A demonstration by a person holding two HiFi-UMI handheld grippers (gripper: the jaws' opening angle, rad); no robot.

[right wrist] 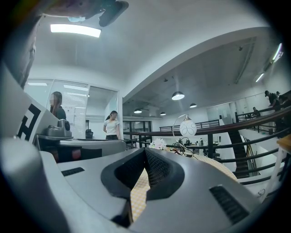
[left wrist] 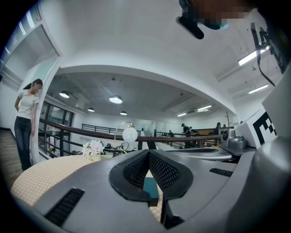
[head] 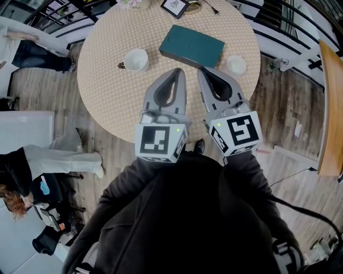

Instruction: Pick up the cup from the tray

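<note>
A teal tray [head: 191,46] lies at the far middle of the round dotted table [head: 107,91]. A white cup with a handle [head: 135,60] stands on the cloth left of the tray. A smaller white cup [head: 236,65] stands to the tray's right. My left gripper [head: 177,73] is shut and empty, its tips just short of the tray's near edge. My right gripper [head: 204,71] is beside it, also shut and empty. In the left gripper view the left gripper [left wrist: 148,152] shows the teal tray [left wrist: 150,185] below its closed tips. The right gripper [right wrist: 145,151] shows only cloth.
A framed picture [head: 174,6] and flowers [head: 131,2] sit at the table's far edge. A globe lamp [left wrist: 129,134] stands behind them. People stand and sit on the wooden floor at the left [head: 37,53]. A wooden board [head: 329,107] and railings are to the right.
</note>
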